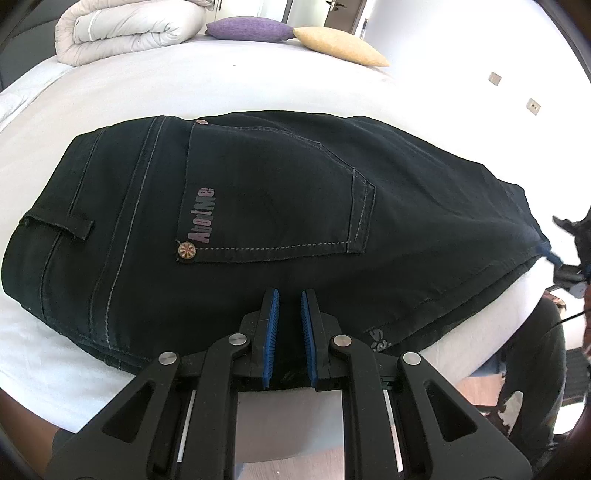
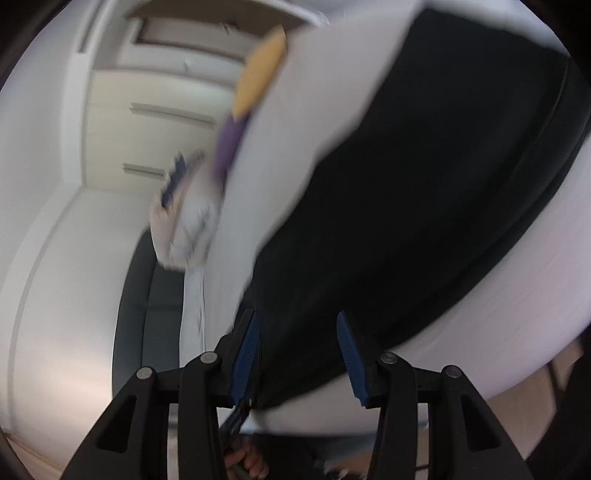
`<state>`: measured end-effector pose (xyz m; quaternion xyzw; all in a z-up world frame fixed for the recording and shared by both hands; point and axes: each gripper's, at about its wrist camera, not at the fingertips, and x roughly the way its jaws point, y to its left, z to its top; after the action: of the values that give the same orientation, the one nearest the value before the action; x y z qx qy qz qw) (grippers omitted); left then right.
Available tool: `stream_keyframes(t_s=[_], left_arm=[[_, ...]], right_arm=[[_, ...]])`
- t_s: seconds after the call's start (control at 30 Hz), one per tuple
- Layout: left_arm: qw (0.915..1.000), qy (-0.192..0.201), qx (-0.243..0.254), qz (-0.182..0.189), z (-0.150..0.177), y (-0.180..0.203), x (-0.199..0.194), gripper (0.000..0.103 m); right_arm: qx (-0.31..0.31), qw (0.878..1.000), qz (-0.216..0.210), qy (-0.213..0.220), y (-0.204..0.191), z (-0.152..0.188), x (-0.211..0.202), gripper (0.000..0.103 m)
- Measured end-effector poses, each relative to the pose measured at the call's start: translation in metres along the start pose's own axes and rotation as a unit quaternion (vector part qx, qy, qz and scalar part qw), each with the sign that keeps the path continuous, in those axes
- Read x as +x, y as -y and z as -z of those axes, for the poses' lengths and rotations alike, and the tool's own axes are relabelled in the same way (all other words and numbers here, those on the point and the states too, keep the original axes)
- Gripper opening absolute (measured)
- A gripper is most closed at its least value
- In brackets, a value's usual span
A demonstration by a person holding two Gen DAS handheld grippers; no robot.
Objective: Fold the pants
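Observation:
Dark navy pants (image 1: 258, 192) lie folded on a white bed (image 1: 258, 85), with the back pocket and its pink lettering facing up and the waistband at the left. My left gripper (image 1: 290, 299) sits at the near edge of the pants. Its blue pads stand a narrow gap apart with dark cloth pinched between them. The right wrist view is blurred. In it my right gripper (image 2: 299, 325) is open, its fingers wide apart over the end of the pants (image 2: 424, 184), and neither pad presses on the cloth.
At the far side of the bed lie a rolled white duvet (image 1: 129, 29), a purple pillow (image 1: 247, 29) and a yellow pillow (image 1: 340, 44). A person's dark trouser leg (image 1: 535, 350) stands by the bed's right edge. White cupboards (image 2: 166, 92) show on the left of the right wrist view.

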<state>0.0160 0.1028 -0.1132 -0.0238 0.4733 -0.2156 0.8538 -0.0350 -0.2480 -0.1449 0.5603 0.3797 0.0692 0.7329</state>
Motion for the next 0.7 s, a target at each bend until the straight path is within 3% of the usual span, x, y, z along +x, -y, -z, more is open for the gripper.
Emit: stream_keyframes(t_s=[0.2,0.53,0.6,0.7], left_arm=[[1.0,0.002,-0.002,0.001,-0.001,0.001,0.003,0.013],[1.0,0.001,-0.001,0.003,-0.001,0.001,0.005,0.013],[1.0,0.001,0.0,0.003,-0.002,0.0,0.004,0.013],[1.0,-0.001,0.003,0.003,-0.002,0.001,0.004,0.013]], right_arm=[[0.01,0.998,0.02,-0.057,0.007,0.019,0.039,0.048],[0.019,0.996,0.013,-0.084,0.003,0.022,0.069,0.046],[0.015,0.996,0.013,-0.09,0.002,0.023,0.077,0.038],[0.003,0.996,0.02,-0.091,0.001,0.023,0.087,0.012]])
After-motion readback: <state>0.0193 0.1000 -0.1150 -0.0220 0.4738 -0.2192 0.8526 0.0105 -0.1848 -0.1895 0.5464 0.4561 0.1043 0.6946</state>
